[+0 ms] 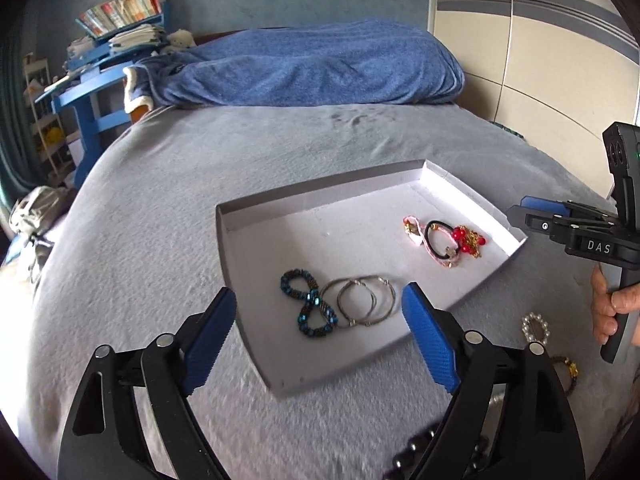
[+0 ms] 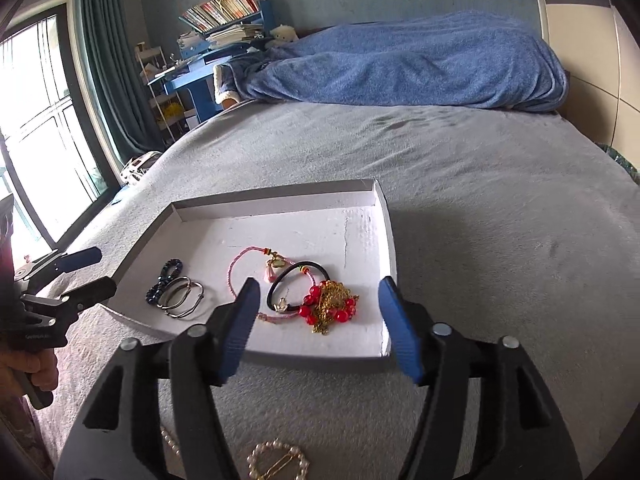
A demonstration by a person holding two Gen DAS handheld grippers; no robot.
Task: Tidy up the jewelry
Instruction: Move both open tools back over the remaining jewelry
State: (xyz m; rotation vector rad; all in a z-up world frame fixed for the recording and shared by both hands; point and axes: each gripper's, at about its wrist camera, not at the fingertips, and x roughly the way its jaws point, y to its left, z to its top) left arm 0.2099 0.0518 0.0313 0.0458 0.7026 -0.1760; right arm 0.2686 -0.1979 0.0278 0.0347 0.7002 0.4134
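Observation:
A shallow white box tray point(image 1: 256, 248) point(image 2: 368, 216) lies on the grey bed. In it are a blue beaded bracelet point(image 1: 308, 308) point(image 2: 166, 276), silver hoops point(image 1: 366, 300) point(image 2: 182, 296), a pink cord bracelet point(image 2: 240, 268), a black hair tie point(image 1: 438, 240) point(image 2: 296, 284) and red beads on a gold chain point(image 1: 468, 240) point(image 2: 330, 306). My left gripper point(image 1: 318, 336) is open and empty over the tray's near edge. My right gripper point(image 2: 316, 324) is open and empty above the red beads. A pearl bracelet point(image 1: 535, 326) point(image 2: 276, 462) lies on the bed outside the tray.
A blue blanket point(image 1: 312, 64) is heaped at the head of the bed. A blue desk with books point(image 1: 112, 40) stands at the far left. A wardrobe point(image 1: 532, 40) is on the right. Dark beads point(image 1: 432, 448) and a brown bracelet point(image 1: 568, 372) lie near me.

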